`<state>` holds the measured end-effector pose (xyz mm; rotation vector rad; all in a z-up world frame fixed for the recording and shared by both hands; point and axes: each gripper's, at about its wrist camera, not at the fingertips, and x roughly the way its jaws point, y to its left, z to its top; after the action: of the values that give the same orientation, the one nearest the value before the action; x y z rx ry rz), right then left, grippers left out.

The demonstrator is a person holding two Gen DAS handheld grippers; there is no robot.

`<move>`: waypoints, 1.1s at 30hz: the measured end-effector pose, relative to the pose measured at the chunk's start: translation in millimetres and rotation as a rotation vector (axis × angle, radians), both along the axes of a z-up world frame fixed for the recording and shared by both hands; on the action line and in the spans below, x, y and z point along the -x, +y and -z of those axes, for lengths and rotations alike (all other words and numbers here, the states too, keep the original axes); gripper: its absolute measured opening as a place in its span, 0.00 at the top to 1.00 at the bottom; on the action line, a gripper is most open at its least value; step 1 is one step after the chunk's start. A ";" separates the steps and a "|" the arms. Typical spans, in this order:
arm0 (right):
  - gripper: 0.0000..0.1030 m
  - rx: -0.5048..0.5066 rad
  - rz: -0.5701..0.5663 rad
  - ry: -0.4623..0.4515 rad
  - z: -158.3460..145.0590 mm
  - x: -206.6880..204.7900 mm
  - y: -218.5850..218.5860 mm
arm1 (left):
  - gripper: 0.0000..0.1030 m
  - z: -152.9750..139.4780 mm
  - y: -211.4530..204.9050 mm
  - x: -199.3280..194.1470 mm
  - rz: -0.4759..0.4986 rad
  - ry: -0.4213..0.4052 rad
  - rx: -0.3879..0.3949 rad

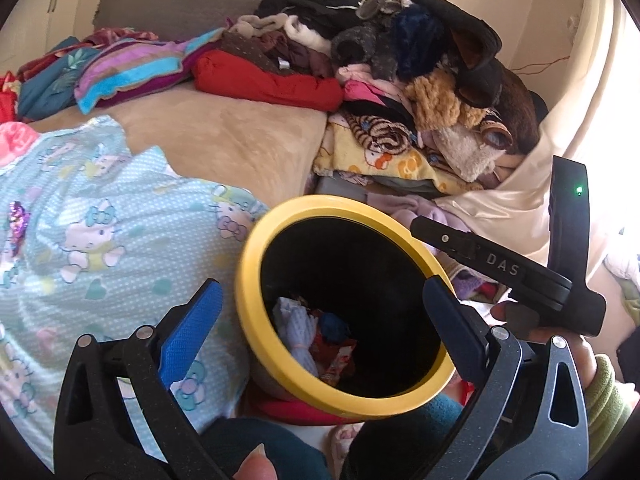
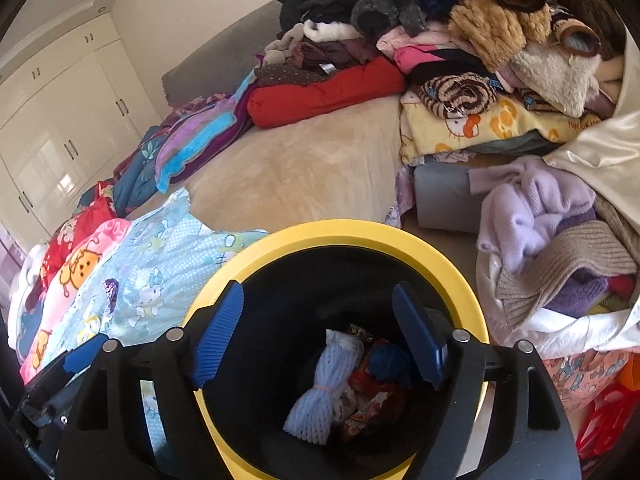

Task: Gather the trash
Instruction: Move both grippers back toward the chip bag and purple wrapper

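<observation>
Both grippers hang over the yellow-rimmed bin (image 2: 400, 242), and both are empty-handed: the right gripper (image 2: 320, 336) has its jaws spread directly above the black opening, nothing between the pads, while the left gripper (image 1: 324, 324) stands spread wide, one blue pad outside the rim and the other over the mouth of the bin. Down below the right gripper's fingers the trash sits at the bottom: a white mesh foam sleeve (image 2: 320, 384), a red snack wrapper (image 2: 372, 396) beside it and a blue scrap (image 2: 388, 360) just behind. To the left of the bin lies a light blue cartoon-print blanket (image 2: 160, 264), touching its rim. Ahead of both grippers stretches the beige bedcover (image 1: 224, 136), and beyond it a tall heap of clothes (image 1: 400, 48) with a red cushion (image 1: 264, 76) at its foot. Right of the right gripper, a lilac sweater (image 2: 532, 208) tops another pile close to the bin.
</observation>
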<state>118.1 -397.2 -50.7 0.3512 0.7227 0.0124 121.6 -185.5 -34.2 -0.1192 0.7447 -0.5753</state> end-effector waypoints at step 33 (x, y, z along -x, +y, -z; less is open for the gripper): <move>0.11 0.025 -0.268 -0.081 -34.4 -5.2 132.1 | 0.11 -18.5 125.5 24.2 -0.281 -0.182 -0.141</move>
<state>123.3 -265.1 -16.3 0.2268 0.6847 0.2697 97.4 -60.0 -15.7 -0.0392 0.5767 -0.2611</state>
